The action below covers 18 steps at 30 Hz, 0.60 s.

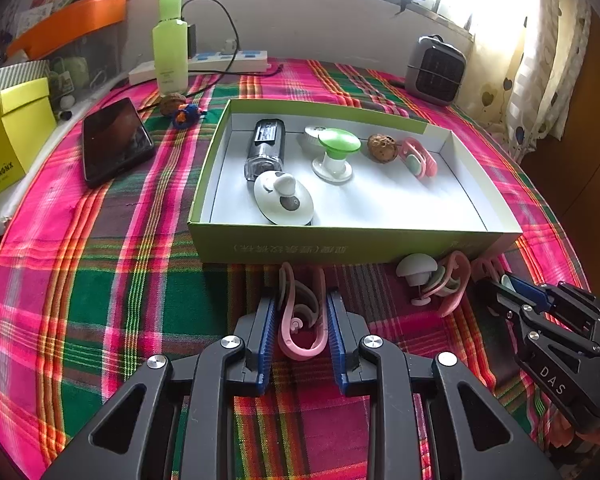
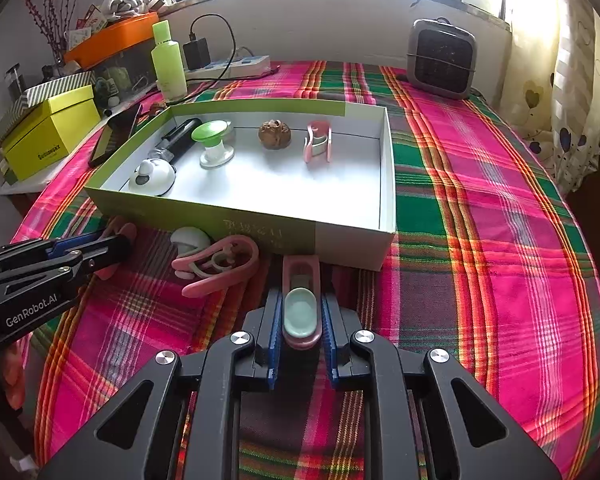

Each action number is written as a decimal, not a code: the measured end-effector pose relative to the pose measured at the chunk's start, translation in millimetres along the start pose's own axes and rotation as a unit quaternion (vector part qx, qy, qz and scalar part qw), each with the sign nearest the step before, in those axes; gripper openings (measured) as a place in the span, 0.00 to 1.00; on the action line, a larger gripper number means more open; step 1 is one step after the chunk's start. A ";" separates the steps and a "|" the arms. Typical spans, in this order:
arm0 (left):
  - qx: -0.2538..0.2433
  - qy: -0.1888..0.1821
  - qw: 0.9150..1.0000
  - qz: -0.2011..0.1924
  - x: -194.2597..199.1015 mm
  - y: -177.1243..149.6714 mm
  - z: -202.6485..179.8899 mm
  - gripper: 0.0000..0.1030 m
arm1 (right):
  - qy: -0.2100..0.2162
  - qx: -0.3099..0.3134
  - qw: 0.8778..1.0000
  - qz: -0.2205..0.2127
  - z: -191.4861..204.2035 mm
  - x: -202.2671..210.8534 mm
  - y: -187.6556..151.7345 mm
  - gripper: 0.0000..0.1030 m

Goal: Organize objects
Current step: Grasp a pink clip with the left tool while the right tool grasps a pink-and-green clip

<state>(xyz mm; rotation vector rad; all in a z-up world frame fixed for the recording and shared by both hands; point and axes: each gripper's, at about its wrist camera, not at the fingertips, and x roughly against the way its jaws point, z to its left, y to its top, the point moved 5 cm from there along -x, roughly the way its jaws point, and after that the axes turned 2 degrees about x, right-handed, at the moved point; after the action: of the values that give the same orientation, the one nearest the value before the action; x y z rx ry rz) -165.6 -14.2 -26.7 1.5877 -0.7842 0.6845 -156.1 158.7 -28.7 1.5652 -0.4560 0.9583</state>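
Left gripper (image 1: pixel 301 300) fingers clamp a pink clip (image 1: pixel 300 328); right gripper (image 2: pixel 302 312) fingers clamp another clip (image 2: pixel 301 308)

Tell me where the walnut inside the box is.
The walnut sits near the box's far wall, between the green-topped suction knob and a pink clip.

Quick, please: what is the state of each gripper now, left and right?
Left gripper: closed on a pink clip.
Right gripper: closed on a pink clip with a mint pad.
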 end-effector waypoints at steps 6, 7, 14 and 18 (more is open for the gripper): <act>0.000 0.000 1.000 -0.005 4.7 -0.6 0.2 0.22 | 0.007 0.001 1.000 -0.004 3.5 3.5 -0.6 0.18; 0.000 0.000 1.000 -0.006 6.0 -0.5 0.1 0.22 | 0.009 0.002 1.000 -0.005 4.1 4.4 -0.4 0.18; -0.002 -0.006 1.000 -0.016 17.2 1.3 -2.6 0.22 | 0.022 -0.001 1.000 -0.016 7.5 15.7 2.4 0.18; -0.003 -0.012 1.000 -0.024 23.2 4.6 -5.0 0.22 | 0.028 0.000 0.999 -0.025 9.7 23.1 7.0 0.18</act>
<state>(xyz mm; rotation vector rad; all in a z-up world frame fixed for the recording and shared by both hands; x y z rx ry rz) -155.4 -12.4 -4.9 1.6060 -0.7632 0.6298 -144.6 152.9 -6.1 1.5392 -0.3766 0.9617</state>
